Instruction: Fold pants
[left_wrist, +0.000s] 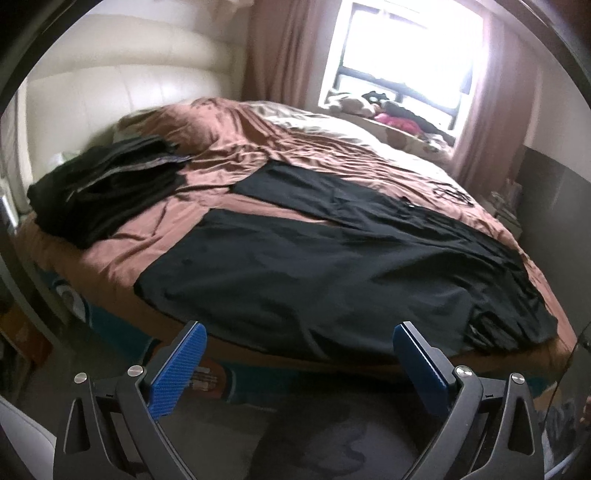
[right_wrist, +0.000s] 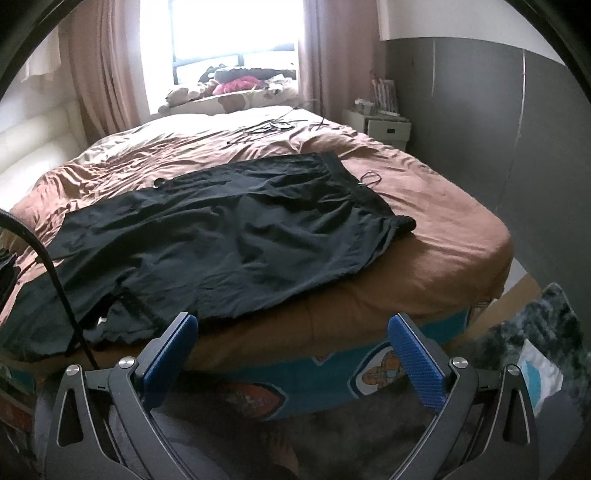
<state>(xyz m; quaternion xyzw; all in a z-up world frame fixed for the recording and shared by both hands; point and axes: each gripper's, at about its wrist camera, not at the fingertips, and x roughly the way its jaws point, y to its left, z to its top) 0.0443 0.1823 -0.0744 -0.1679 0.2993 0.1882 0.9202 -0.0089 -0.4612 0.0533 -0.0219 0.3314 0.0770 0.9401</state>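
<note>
Black pants (left_wrist: 332, 254) lie spread flat across the brown bed cover (left_wrist: 140, 240). In the right wrist view the pants (right_wrist: 221, 236) run from the near left edge of the bed to the waistband (right_wrist: 347, 177) at the far right. My left gripper (left_wrist: 297, 336) is open and empty, held off the bed just in front of its near edge. My right gripper (right_wrist: 291, 328) is open and empty, also in front of the bed's near edge, below the pants' hem.
A pile of dark clothes (left_wrist: 107, 188) sits at the bed's left side. A cable (right_wrist: 269, 127) lies on the far cover. A white nightstand (right_wrist: 388, 127) and grey wardrobe (right_wrist: 517, 147) stand right. A black cord (right_wrist: 55, 273) hangs at left. A dark rug (right_wrist: 554, 332) covers the floor.
</note>
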